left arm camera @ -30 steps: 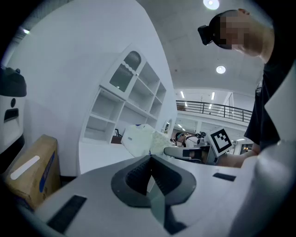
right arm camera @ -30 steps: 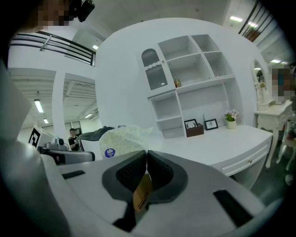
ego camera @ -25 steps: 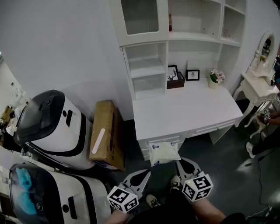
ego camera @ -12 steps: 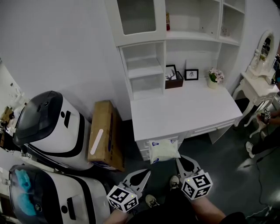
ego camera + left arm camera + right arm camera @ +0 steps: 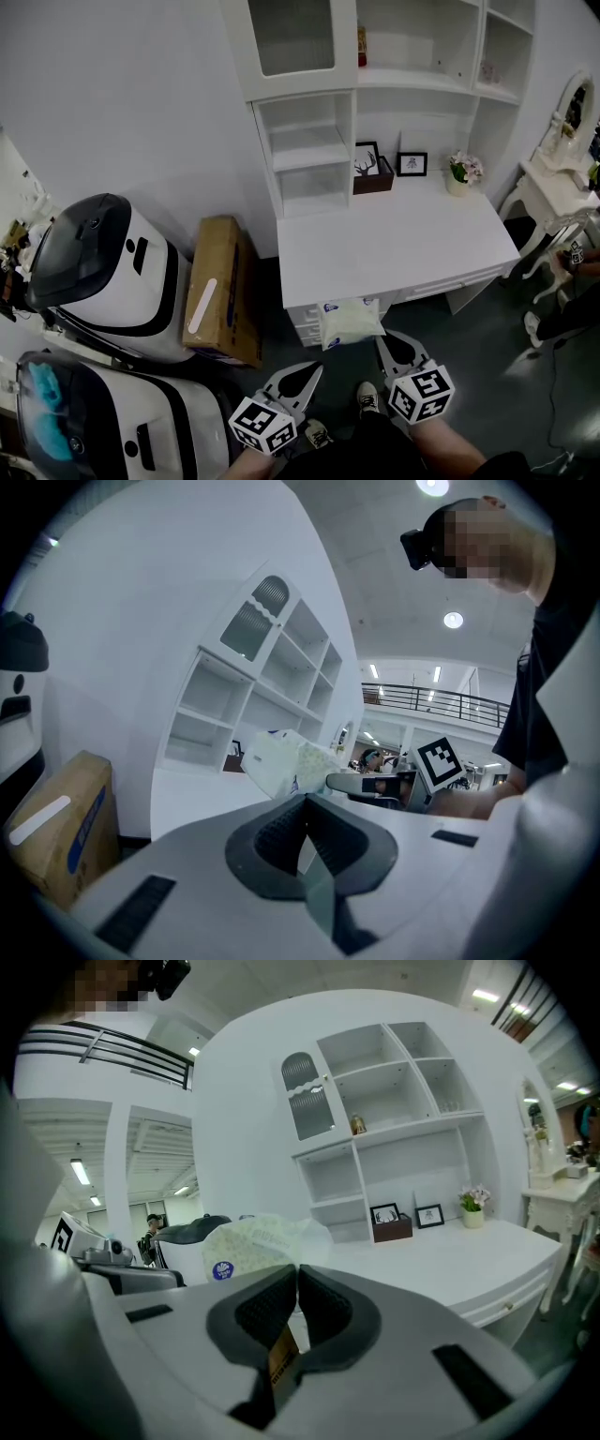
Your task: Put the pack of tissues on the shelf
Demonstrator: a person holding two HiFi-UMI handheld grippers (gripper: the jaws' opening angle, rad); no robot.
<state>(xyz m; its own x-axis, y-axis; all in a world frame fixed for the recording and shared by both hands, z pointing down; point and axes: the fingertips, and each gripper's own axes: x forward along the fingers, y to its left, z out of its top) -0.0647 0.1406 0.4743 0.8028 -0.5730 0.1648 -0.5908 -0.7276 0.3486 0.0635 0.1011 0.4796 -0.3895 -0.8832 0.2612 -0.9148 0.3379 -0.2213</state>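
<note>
The pack of tissues [image 5: 350, 322] is a pale soft packet with blue printed dots, hanging in front of the white desk's drawers. My right gripper [image 5: 380, 339] is shut on its near edge; in the right gripper view the pack [image 5: 251, 1239] bulges just past the shut right gripper [image 5: 297, 1274]. My left gripper [image 5: 317, 370] is lower left of the pack, shut and holding nothing. From the left gripper view the pack [image 5: 281, 759] hangs beyond the left gripper [image 5: 303, 803]. The white shelf unit [image 5: 305, 150] rises at the back of the desk top [image 5: 394, 244].
A cardboard box [image 5: 217, 291] leans against the wall left of the desk. Two white machines with dark domes [image 5: 103, 272] [image 5: 94, 422] fill the left side. A brown box [image 5: 373, 174], a picture frame [image 5: 412, 164] and a flower pot [image 5: 459, 172] stand at the desk's back. A white dressing table [image 5: 562, 183] is at the right.
The desk and shelves have drifted slightly left and nearer in the head view. Both grippers and the held pack keep almost the same place.
</note>
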